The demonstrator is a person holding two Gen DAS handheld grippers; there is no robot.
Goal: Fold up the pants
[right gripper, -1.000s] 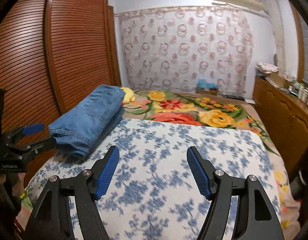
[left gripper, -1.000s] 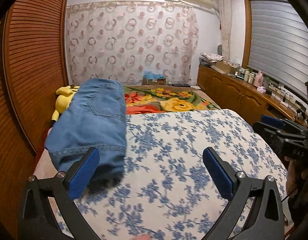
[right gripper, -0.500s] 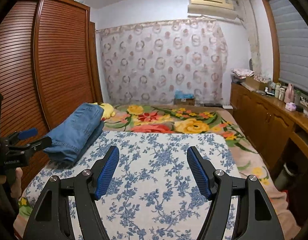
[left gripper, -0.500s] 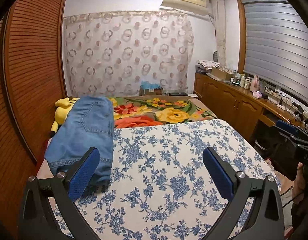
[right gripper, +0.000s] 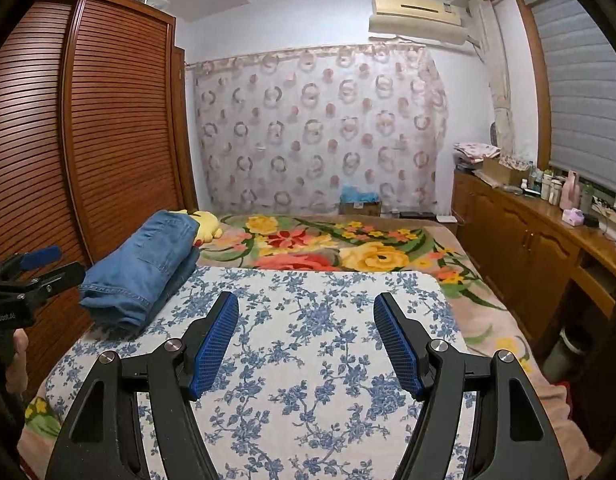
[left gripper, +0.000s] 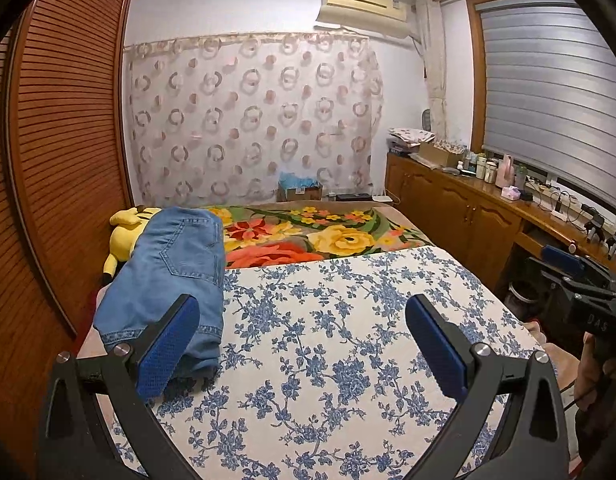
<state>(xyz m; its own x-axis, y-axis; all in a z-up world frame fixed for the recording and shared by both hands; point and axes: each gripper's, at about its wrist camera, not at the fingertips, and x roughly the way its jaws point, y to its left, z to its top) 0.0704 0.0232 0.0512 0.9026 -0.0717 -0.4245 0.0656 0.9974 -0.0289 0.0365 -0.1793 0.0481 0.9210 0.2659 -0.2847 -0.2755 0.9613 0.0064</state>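
Place: a home bedroom
Bed (right gripper: 488, 316): floral covers, frame centre
Wardrobe (right gripper: 107, 128): louvred wood, left
Curtain (right gripper: 320, 128): back wall
Air conditioner (right gripper: 416, 16): upper right
Cabinets (right gripper: 520, 236): toiletries on top, right

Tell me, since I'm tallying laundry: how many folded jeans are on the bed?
1: the folded jeans lie at the bed's left edge beside the yellow plush toy. Others may be hidden.
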